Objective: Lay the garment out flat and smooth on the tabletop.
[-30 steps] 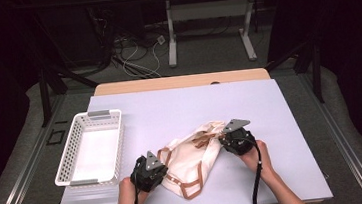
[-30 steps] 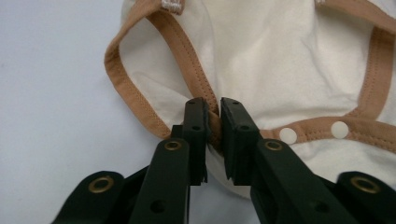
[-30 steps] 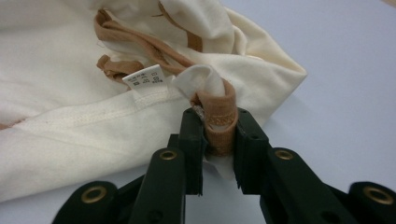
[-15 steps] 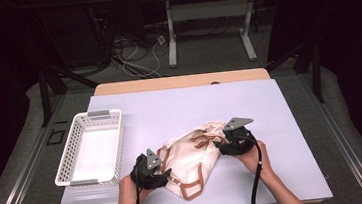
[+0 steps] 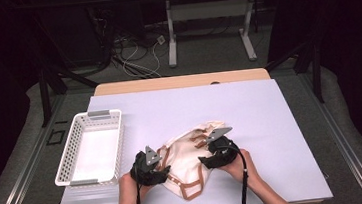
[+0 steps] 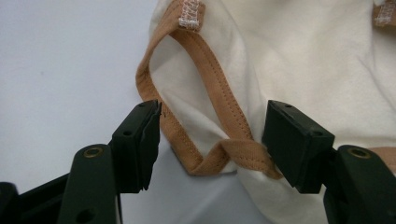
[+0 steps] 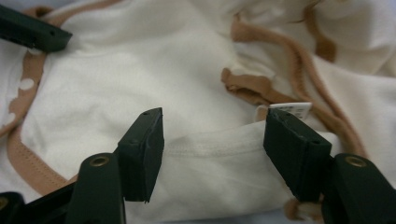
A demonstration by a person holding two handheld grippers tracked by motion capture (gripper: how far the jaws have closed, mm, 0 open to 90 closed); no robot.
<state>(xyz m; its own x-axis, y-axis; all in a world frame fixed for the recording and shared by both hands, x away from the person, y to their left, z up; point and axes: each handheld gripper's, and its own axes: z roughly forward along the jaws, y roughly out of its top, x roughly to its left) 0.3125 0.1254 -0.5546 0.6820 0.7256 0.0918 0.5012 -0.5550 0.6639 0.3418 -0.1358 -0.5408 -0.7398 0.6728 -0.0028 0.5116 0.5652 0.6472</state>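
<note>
A cream garment (image 5: pixel 184 154) with tan trim lies crumpled on the white table (image 5: pixel 270 113), near its front edge. My left gripper (image 5: pixel 164 170) is at the garment's left edge. In the left gripper view the left gripper (image 6: pixel 212 140) is open, and a loop of tan trim (image 6: pixel 219 154) lies loose between its jaws. Those jaws have just been opening, then eased in a little. My right gripper (image 5: pixel 203 160) is over the garment's right side. It (image 7: pixel 215 149) stands open above a cream fold (image 7: pixel 210 144), its pads off the cloth after just opening.
A white slotted basket (image 5: pixel 64 163) stands at the table's left. One jaw of the left gripper (image 7: pixel 28 32) shows at the top left of the right gripper view. A small white label (image 7: pixel 292 108) sits by the tan neckline. Bare table stretches behind and right of the garment.
Both grippers' jaws have opened and let go of the cloth. My right gripper has shifted left and nearer the person, over the garment. The left hand has hardly moved.
</note>
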